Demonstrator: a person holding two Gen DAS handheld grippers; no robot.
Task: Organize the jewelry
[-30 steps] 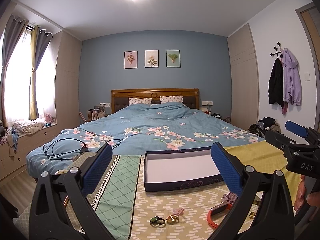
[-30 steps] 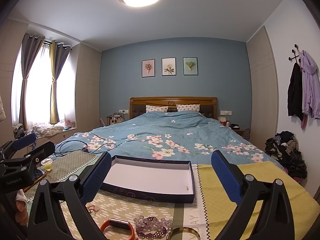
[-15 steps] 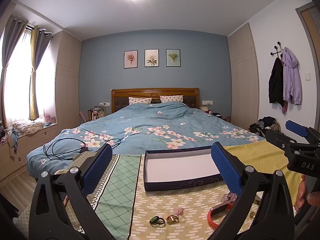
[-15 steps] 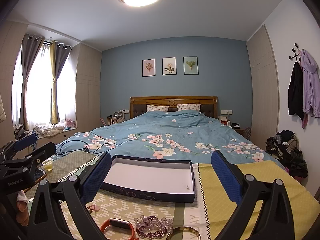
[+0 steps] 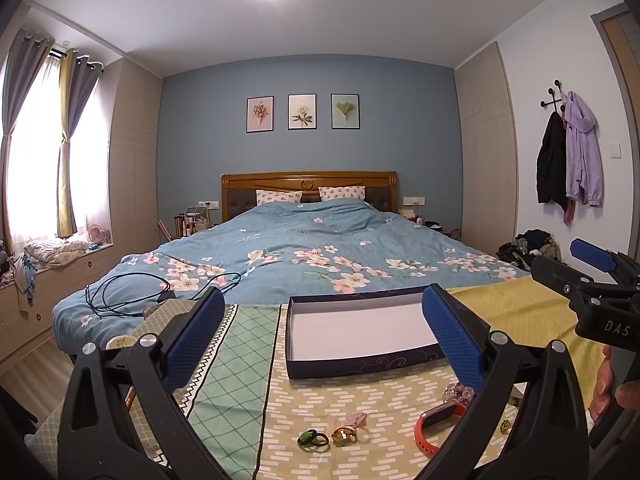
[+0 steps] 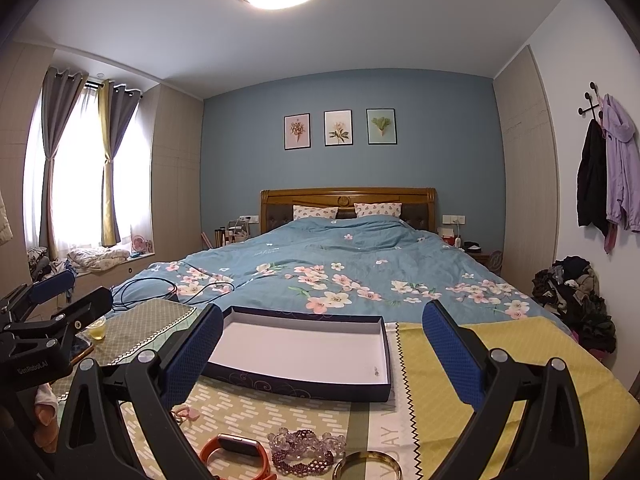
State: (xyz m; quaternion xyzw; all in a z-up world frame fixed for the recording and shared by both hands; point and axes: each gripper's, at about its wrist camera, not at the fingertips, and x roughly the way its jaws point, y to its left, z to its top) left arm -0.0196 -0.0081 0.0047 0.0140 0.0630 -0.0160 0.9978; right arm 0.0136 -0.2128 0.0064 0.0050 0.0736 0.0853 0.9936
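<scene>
Left hand-held gripper (image 5: 320,336) wide, empty, above table (image 5: 360,408). Right hand-held gripper (image 6: 320,340) likewise wide, empty. Box (image 6: 304,384) sits open, central, likely to receive pieces. Rings (image 5: 326,436), band (image 6: 236,454), beads (image 6: 306,450), bangle (image 6: 368,466) loose on near cloth, within reach; none boxed yet.

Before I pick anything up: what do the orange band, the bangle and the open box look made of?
Orange band: matte, rubbery look, likely silicone, with a dark glossy screen face. Bangle: thin gold-coloured ring with a bright sheen, probably metal. Open box: flat white inside, dark blue printed walls with sharp folded edges, seemingly cardboard.
</scene>
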